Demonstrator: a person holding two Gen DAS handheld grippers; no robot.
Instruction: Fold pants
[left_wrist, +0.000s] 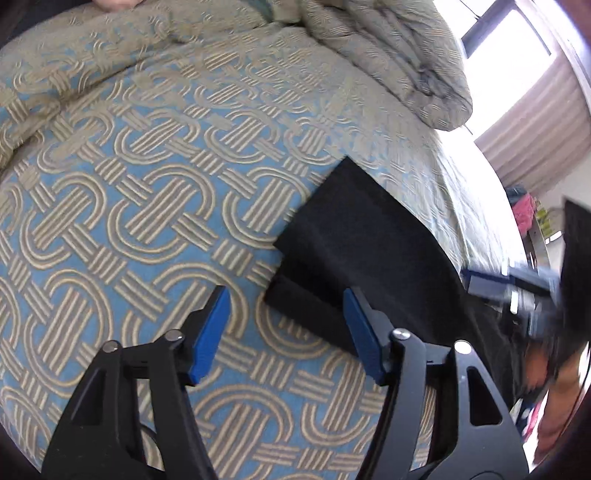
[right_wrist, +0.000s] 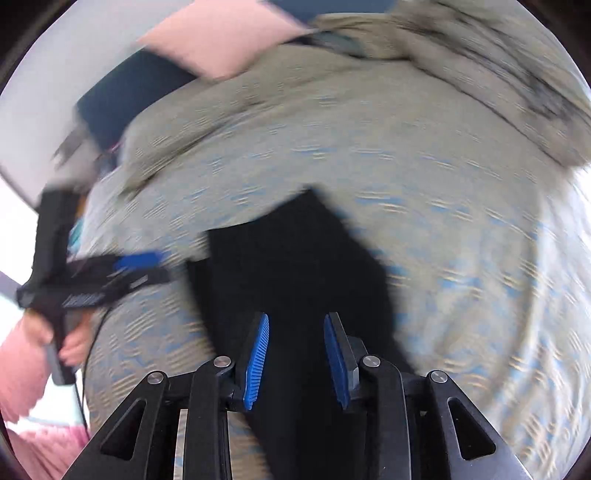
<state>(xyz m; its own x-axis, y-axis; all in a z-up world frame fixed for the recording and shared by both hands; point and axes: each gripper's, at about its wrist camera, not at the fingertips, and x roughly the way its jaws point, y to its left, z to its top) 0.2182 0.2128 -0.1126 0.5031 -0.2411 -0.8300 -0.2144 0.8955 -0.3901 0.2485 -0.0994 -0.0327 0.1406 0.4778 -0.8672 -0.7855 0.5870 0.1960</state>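
Black pants (left_wrist: 362, 236) lie flat on the patterned blue and beige bedspread (left_wrist: 147, 184), one squared end pointing up the bed. My left gripper (left_wrist: 284, 295) hovers open at that end's near corner, its left finger over bare bedspread and its right finger over the cloth. Nothing sits between its pads. In the blurred right wrist view my right gripper (right_wrist: 297, 317) hangs above the pants (right_wrist: 295, 251) with its jaws apart and no cloth pinched. The left gripper (right_wrist: 147, 267) shows there at the left. The right gripper (left_wrist: 480, 284) is a blur at the right edge of the left wrist view.
A bunched duvet (left_wrist: 388, 55) is heaped at the far end of the bed. A pink pillow (right_wrist: 221, 37) leans against a dark headboard (right_wrist: 122, 96). A bright window (left_wrist: 509, 48) with a curtain stands beyond the bed's right side. A hand (right_wrist: 74, 343) grips the left tool's handle.
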